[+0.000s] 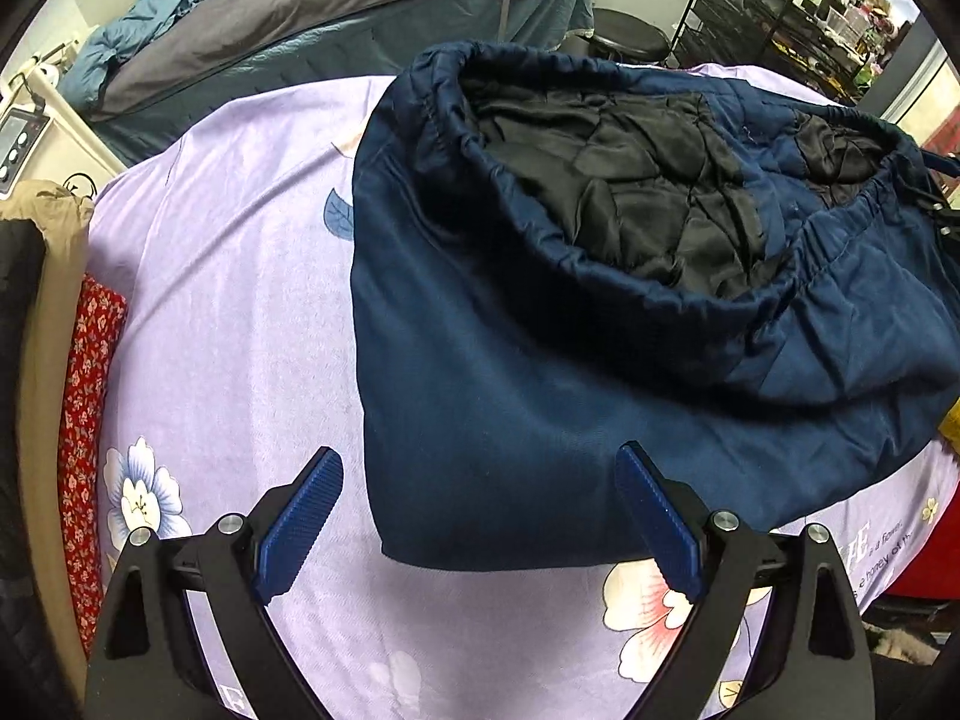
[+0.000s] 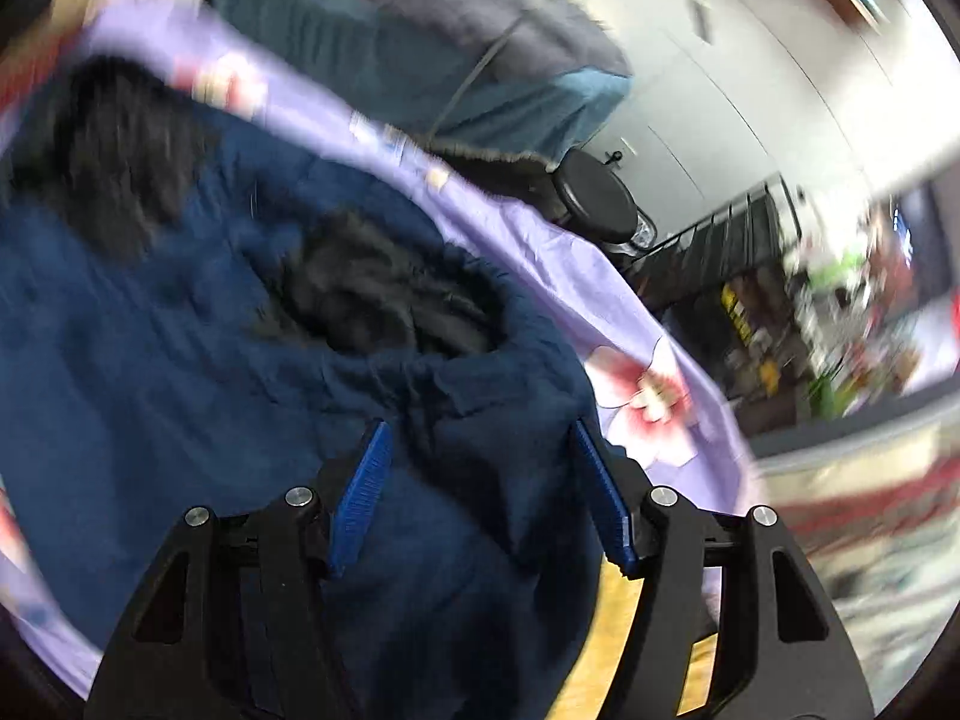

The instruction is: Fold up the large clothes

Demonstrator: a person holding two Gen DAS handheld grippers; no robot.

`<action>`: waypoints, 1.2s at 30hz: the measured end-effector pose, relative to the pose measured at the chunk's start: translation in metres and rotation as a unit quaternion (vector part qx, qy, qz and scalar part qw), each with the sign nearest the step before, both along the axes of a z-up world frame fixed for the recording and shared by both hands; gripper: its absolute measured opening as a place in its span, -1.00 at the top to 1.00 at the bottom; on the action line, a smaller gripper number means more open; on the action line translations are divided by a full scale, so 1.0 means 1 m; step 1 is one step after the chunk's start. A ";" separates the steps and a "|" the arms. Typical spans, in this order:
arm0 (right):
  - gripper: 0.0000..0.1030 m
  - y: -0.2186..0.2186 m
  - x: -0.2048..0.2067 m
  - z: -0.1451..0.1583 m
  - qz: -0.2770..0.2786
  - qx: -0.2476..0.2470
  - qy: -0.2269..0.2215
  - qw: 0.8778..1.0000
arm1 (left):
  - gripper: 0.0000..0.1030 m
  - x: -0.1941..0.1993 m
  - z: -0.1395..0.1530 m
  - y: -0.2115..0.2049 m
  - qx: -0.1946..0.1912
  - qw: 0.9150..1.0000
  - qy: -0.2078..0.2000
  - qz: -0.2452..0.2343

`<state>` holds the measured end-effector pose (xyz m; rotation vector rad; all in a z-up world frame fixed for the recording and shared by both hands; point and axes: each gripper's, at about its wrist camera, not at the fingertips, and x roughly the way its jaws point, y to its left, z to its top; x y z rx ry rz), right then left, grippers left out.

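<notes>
1. A lilac floral bedsheet (image 1: 240, 276) covers the surface.
2. A navy padded garment with black quilted lining (image 1: 540, 360) lies on it, its elastic opening gaping.
3. The left gripper (image 1: 480, 516) is spread wide, holding nothing, straddling the garment's near corner.
4. The right gripper (image 2: 480, 492) is spread wide over bunched navy fabric, unclamped.

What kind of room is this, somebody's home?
Probably a lived-in bedroom or home workroom: a navy jacket lies on a lilac floral sheet, beside another bed with grey bedding and a cluttered black wire shelf.
</notes>
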<state>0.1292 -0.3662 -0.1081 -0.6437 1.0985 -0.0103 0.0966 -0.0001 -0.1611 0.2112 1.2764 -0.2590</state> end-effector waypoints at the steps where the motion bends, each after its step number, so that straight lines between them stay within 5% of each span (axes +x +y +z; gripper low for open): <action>1: 0.51 0.002 0.002 -0.007 0.011 -0.019 0.010 1.000 | -0.74 -0.001 -0.001 0.001 0.002 1.000 0.001 0.001; 3: 0.62 -0.009 0.007 -0.006 -0.005 0.008 0.021 1.000 | -0.74 -0.001 -0.001 0.005 0.004 1.000 0.002 0.004; 5: 0.66 -0.043 0.017 0.014 -0.080 0.078 -0.015 0.994 | -0.74 0.001 0.001 0.008 0.003 1.000 -0.004 0.009; 7: 0.71 -0.086 0.023 0.031 -0.169 0.130 -0.051 0.976 | -0.74 0.004 0.005 0.010 -0.003 1.000 -0.008 0.014; 8: 0.72 -0.119 0.025 0.037 -0.233 0.169 -0.064 0.956 | -0.74 0.006 0.006 0.009 -0.008 1.000 -0.008 0.016; 11: 0.73 -0.157 0.029 0.020 -0.302 0.189 -0.042 0.933 | -0.74 0.011 0.009 0.005 -0.006 1.000 -0.012 0.010; 17: 0.52 -0.139 0.025 -0.001 -0.273 0.139 -0.039 0.951 | -0.74 0.018 0.010 -0.012 -0.009 1.000 -0.020 0.002; 19: 0.08 -0.132 0.023 0.004 -0.273 0.119 -0.046 0.954 | -0.74 0.021 0.010 -0.018 -0.006 1.000 -0.021 -0.001; 23: -0.45 -0.128 -0.002 0.048 -0.296 0.149 -0.113 0.937 | -0.74 0.015 0.011 -0.030 -0.003 0.999 -0.038 -0.005; 27: -0.49 -0.097 -0.030 0.059 -0.258 0.200 -0.109 0.939 | -0.74 0.009 0.009 -0.052 0.000 0.999 -0.042 -0.022; 31: -0.49 -0.036 -0.058 0.037 -0.189 0.200 -0.057 0.960 | -0.74 0.004 0.005 -0.081 0.032 0.997 -0.057 -0.049; 36: -0.49 0.007 -0.083 0.001 -0.173 0.198 -0.009 0.965 | -0.74 0.000 0.001 -0.113 0.048 0.993 -0.068 -0.084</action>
